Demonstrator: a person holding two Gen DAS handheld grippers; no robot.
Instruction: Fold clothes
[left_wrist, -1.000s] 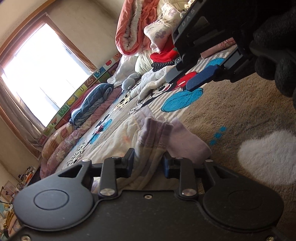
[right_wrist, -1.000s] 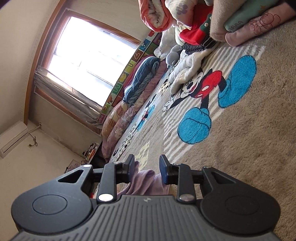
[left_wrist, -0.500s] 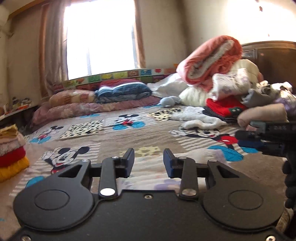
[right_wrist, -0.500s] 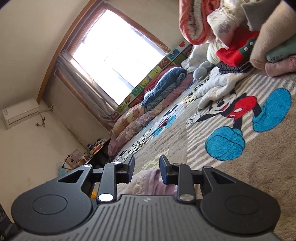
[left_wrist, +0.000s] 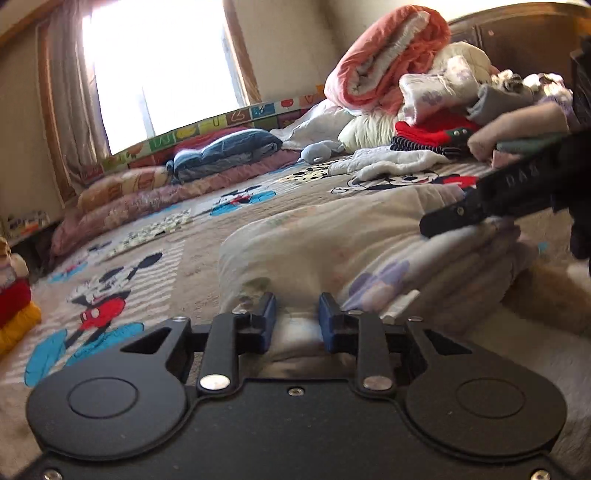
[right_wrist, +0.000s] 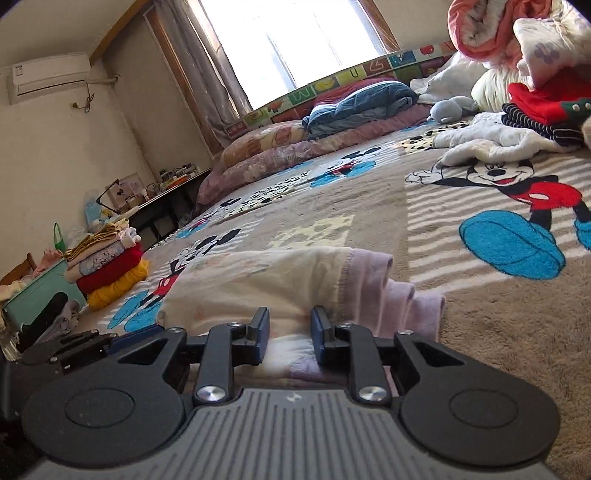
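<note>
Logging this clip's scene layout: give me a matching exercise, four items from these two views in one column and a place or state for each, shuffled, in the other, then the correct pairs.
Items:
1. folded cream and lilac garment
2. stack of folded clothes
3. orange-pink rolled blanket
4. right hand-held gripper

Places or states:
A. on top of the pile by the headboard
B. at the left edge of the bed, yellow layer at the bottom
C. open, with cloth between its fingers
D. flat on the cartoon-mouse blanket, right in front of both cameras

Pairs: 1-D, 2-B, 3-A, 4-C
</note>
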